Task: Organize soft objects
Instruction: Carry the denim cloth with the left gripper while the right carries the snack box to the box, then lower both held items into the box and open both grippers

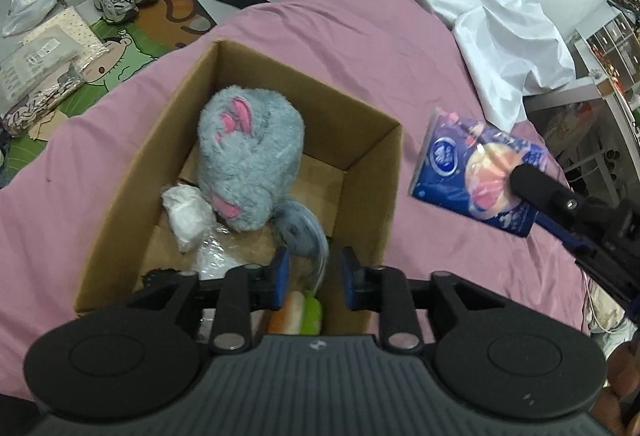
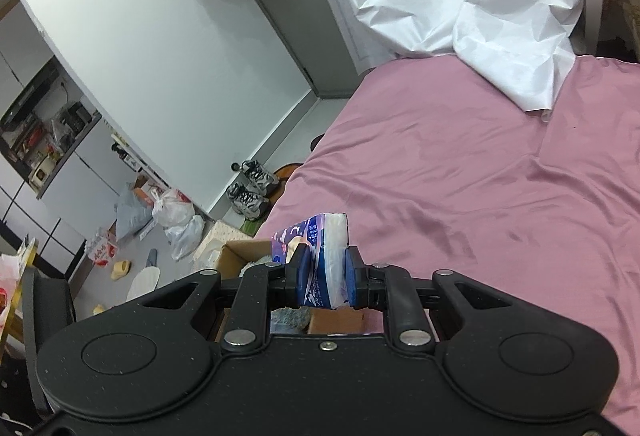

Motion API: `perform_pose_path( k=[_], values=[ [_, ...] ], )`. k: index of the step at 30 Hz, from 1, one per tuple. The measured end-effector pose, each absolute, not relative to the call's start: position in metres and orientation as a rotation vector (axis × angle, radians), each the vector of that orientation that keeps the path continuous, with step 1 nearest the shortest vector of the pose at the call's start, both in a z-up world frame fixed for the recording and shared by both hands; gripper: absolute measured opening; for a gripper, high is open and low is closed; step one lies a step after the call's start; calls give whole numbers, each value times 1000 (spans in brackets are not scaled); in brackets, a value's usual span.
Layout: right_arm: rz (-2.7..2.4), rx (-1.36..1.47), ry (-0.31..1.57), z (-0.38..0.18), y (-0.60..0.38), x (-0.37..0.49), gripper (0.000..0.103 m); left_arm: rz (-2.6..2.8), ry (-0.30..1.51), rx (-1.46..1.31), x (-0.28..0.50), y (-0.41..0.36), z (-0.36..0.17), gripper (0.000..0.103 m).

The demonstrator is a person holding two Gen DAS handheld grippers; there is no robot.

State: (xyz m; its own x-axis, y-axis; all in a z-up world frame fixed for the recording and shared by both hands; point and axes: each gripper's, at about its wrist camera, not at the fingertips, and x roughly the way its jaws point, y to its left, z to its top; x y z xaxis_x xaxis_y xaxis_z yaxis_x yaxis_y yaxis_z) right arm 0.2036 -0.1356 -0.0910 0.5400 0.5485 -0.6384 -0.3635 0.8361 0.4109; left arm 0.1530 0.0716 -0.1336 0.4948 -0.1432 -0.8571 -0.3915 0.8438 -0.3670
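— Left gripper (image 1: 311, 278)?
— Jaws parted, gripping nothing, poised over the cardboard box's (image 1: 372, 171) near end. Inside: a grey plush toy (image 1: 250, 159), white plastic bag (image 1: 188, 213), orange-and-green soft item (image 1: 298, 312).
— Right gripper (image 2: 325, 272)?
— Clamped on a blue tissue pack (image 2: 320, 256), held above the pink bedsheet (image 2: 460, 175), right of the box.

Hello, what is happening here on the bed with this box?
Soft things are being packed into a cardboard box on the pink bed. The right gripper holds a blue tissue pack in the air beside the box. The left gripper is open over the box, where a grey plush toy already lies.
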Motion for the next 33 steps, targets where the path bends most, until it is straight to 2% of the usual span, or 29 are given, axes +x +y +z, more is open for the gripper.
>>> perform_pose_path(
  k=[2,4,18,21,23,25,28,33],
  values=[
    [551,225,848,-93,-128,203,19,165,1045,-572,151,77,-130,41],
    [554,208,857,-94,-121,202,19,175,1030,-572,148,84,-126,44],
    [572,126,897,-101,-89,189,20,218,998,-589,134,116,-112,49],
    [599,118,948,-105,-85,190,28,227,991,-586,131,119,-107,50],
    [607,142,970,-106,-85,190,44,237,988,-583,128,121,-103,52],
    [595,140,957,-105,-87,189,50,250,983,-581,126,122,-97,55],
    [600,168,958,-105,-93,188,53,265,975,-572,123,122,-86,59],
    [584,184,995,-107,-104,183,53,258,948,-557,120,119,-61,77]
  ],
)
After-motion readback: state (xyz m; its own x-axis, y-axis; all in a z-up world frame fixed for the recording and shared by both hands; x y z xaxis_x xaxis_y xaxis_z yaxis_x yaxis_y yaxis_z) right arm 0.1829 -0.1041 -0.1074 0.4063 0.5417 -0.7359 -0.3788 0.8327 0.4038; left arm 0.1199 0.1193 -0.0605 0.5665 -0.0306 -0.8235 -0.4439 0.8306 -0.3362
